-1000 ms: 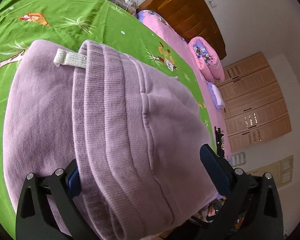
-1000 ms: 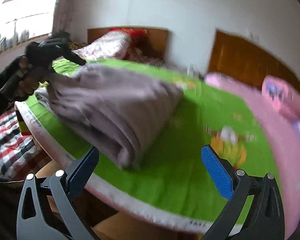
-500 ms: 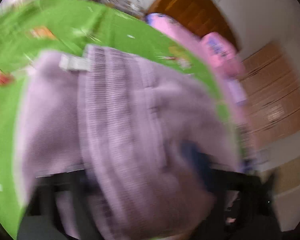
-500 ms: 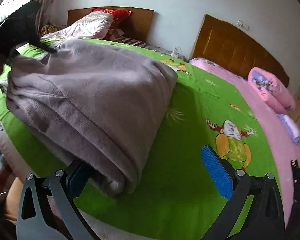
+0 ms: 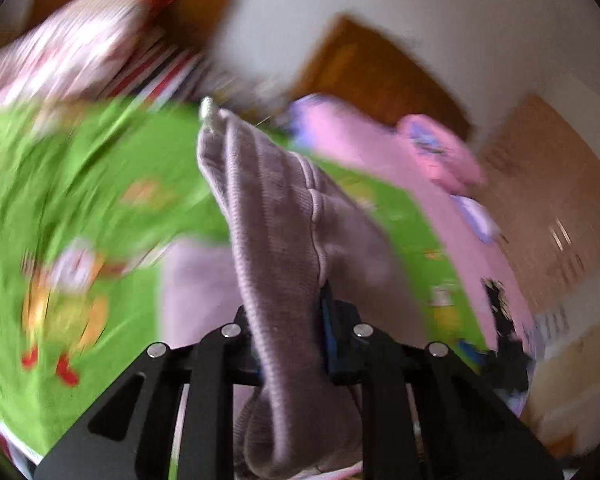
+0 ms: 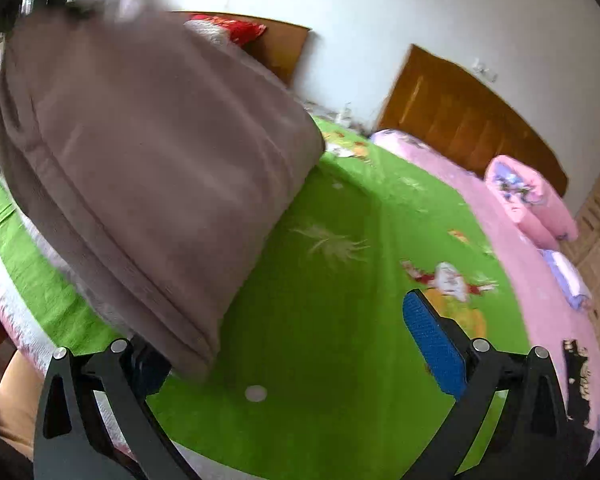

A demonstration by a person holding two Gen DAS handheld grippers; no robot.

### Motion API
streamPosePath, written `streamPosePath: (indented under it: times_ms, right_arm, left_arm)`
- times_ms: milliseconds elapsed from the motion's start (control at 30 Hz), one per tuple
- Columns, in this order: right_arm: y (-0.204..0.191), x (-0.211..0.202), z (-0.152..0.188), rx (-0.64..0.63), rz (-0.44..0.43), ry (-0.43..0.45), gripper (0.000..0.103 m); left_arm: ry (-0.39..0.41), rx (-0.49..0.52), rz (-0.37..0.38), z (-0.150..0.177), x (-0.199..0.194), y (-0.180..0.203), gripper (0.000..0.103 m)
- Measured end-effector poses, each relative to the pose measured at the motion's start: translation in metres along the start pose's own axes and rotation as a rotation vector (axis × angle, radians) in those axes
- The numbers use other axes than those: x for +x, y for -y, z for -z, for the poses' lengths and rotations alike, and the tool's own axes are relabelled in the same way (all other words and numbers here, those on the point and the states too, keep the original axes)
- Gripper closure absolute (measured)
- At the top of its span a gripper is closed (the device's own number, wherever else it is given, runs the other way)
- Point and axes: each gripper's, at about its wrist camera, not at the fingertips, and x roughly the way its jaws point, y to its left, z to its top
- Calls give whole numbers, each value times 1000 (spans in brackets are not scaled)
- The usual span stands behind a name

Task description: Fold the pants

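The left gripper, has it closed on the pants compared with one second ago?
Yes. The left gripper now pinches the ribbed waistband of the pants, which stands up over the green sheet; earlier its fingers stood wide apart.

green bed (image 6: 340, 320), folded pants (image 6: 148, 168) on it

Motion blur smeared the green sheet (image 5: 112, 168) left of the left gripper (image 5: 288, 344), whose finger pads lay buried in the pants (image 5: 276, 216).
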Motion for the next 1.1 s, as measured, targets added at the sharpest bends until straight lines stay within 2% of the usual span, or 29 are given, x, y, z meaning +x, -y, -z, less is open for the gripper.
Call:
streamPosePath:
  times_ms: [67, 100, 133, 167, 200, 300, 367, 400, 433, 467, 533, 567, 600, 667, 733, 833, 900, 933, 967, 1033, 1100]
  right_arm:
    - [1, 2, 3, 11, -13, 5, 4]
    - [2, 3, 3, 7, -14, 4, 4]
    - [3, 2, 3, 6, -18, 3, 4]
    - [5, 3, 2, 8, -27, 0, 4]
    - [7, 4, 2, 15, -34, -4, 4]
    - [10, 5, 2, 30, -41, -11, 4]
    - [13, 6, 2, 42, -52, -19, 4]
    - [15, 6, 1, 52, -75, -39, 4]
    - [18, 5, 1, 58, -103, -57, 4]
    - [22, 2, 1, 62, -141, -71, 4]
    - [35, -12, 2, 78, -259, -61, 4]
    - [43, -21, 1, 94, -349, -29, 4]
    - [47, -28, -2, 115, -400, 0, 4]
    - [56, -34, -14, 175, -485, 50, 4]
    - [55, -27, -33, 233, -497, 71, 4]
    - [36, -2, -55, 207, -405, 25, 4]
    - [15, 16, -50, 123, -380, -81, 4]
    - [4, 21, -41, 59, -377, -111, 5]
    - [1, 21, -34, 46, -380, -98, 5]
    - [13, 25, -22, 146, -441, -109, 5]
    - [23, 32, -13, 233, -508, -132, 5]
  left_arm:
    - [-73, -87, 6, 19, 32, -40, 81]
    - [-34, -128, 96, 31, 37, -57, 81]
    - [-15, -155, 147, 33, 36, -64, 81]
    - [-4, -181, 186, 35, 34, -69, 81]
    - [7, -172, 188, 35, 33, -66, 81]
    - [-11, -126, 130, 34, 35, -56, 72]
    - [-28, -107, 65, 30, 34, -51, 52]
    - [-26, -98, -24, 28, 28, -50, 44]
    - [-16, -93, -117, 28, 22, -48, 23]
    - [9, -85, -204, 30, 14, -44, 19]
    - [124, -32, -365, 38, -17, -22, 19]
    - [170, -1, -388, 43, -31, -12, 19]
    - [237, 59, -357, 49, -43, 11, 17]
    - [254, 154, -259, 56, -44, 41, 11]
    - [230, 258, -233, 61, -29, 66, 11]
    - [131, 359, -324, 75, 16, 81, 11]
    - [61, 367, -400, 92, 44, 70, 10]
    - [64, 396, -435, 101, 52, 70, 8]
    - [101, 438, -455, 113, 55, 66, 7]
    - [152, 437, -447, 125, 53, 63, 7]
    - [155, 424, -439, 123, 53, 62, 7]
